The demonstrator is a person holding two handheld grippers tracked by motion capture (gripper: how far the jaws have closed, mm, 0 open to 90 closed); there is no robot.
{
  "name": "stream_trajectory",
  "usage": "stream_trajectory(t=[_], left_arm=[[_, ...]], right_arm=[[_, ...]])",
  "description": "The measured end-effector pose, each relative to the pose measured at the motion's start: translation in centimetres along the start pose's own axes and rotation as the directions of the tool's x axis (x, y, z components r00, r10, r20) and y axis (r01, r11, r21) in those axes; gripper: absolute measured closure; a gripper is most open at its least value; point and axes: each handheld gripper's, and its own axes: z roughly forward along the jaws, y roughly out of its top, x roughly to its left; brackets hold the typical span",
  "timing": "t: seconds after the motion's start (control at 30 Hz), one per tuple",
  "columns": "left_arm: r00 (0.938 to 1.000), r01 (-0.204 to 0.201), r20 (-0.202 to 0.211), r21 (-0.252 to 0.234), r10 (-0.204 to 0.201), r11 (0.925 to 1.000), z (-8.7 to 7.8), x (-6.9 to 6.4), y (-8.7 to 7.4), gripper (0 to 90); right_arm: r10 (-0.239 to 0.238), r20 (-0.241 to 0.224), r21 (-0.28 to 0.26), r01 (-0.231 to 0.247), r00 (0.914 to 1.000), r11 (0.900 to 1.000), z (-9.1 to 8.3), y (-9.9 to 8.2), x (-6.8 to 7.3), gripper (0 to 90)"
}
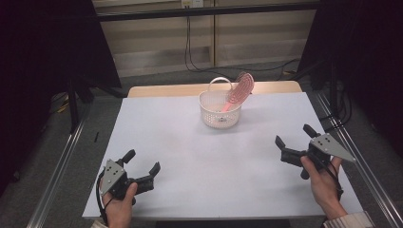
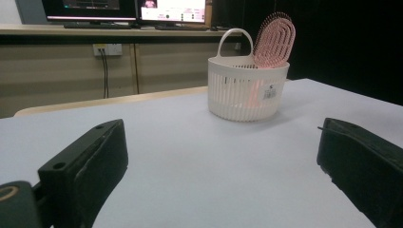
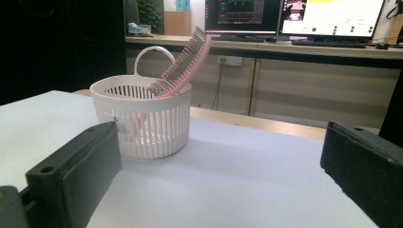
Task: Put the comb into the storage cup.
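A white slotted basket [image 1: 219, 113] [image 2: 247, 90] [image 3: 145, 124] with a loop handle stands at the far middle of the white table. A pink hairbrush [image 1: 240, 90] [image 2: 274, 39] [image 3: 185, 64] leans in it, handle down and head sticking out over the rim. Held by a hand at the near left, my left gripper [image 1: 142, 161] [image 2: 223, 161] is open and empty. At the near right another hand holds my right gripper [image 1: 293, 135] [image 3: 223, 166], also open with nothing between its jaws. Both are well short of the basket.
The white table top [image 1: 190, 156] has a wooden strip [image 1: 161, 90] along its far edge. Metal rails [image 1: 57, 166] run along both sides. Cables [image 1: 195, 61] hang at the back wall, and monitors [image 3: 328, 14] stand on a desk behind.
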Motion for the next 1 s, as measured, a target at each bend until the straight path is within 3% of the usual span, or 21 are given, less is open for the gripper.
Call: stream_trajectory(t=[0.57, 1.0], left_arm=[[1.0, -0.002, -0.003, 0.014, 0.002, 0.9999, 0.0, 0.1, -0.1, 3.1], [0.9994, 0.005, -0.033, 0.022, -0.005, 0.9997, 0.0, 0.2, -0.2, 3.1]], right_arm=[[-0.009, -0.008, -0.004, 0.009, 0.9999, 1.0, -2.3, -1.2, -0.1, 0.0], [0.003, -0.005, -0.003, -0.003, 1.0, 1.0, -3.9, -2.0, -0.7, 0.0]])
